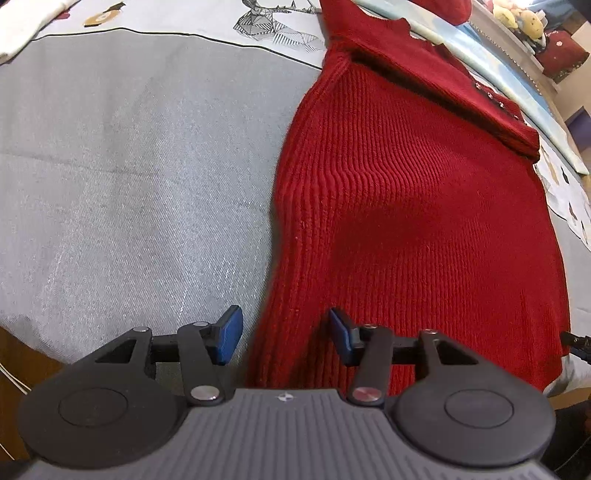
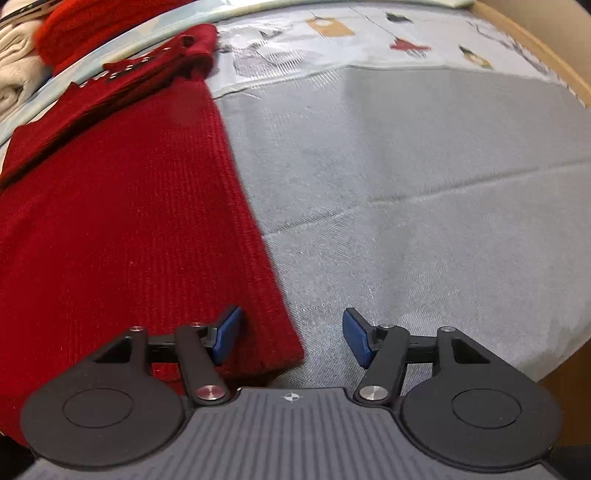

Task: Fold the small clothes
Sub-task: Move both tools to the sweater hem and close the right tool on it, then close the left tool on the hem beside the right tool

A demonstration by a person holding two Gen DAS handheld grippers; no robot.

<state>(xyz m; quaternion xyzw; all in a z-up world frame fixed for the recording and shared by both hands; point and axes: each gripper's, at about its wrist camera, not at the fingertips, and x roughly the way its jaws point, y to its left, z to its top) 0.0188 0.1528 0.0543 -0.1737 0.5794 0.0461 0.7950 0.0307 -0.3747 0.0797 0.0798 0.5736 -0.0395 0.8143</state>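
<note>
A dark red ribbed knit sweater [image 1: 413, 206] lies flat on the grey bed cover [image 1: 140, 192], with a sleeve folded across its upper part [image 1: 443, 92]. My left gripper [image 1: 286, 334] is open and empty, its jaws straddling the sweater's near left hem corner. In the right wrist view the sweater [image 2: 122, 229] fills the left half. My right gripper [image 2: 291, 336] is open and empty, straddling the sweater's near right hem corner [image 2: 284, 350]. The right gripper's tip shows at the left wrist view's right edge [image 1: 576, 341].
Patterned light bedding [image 2: 332, 40] lies beyond the grey cover [image 2: 424, 184]. Cream and red clothes [image 2: 22, 62] pile at the far left of the right wrist view. Plush toys [image 1: 524, 18] sit on a headboard. The wooden bed frame [image 2: 546, 48] curves at right.
</note>
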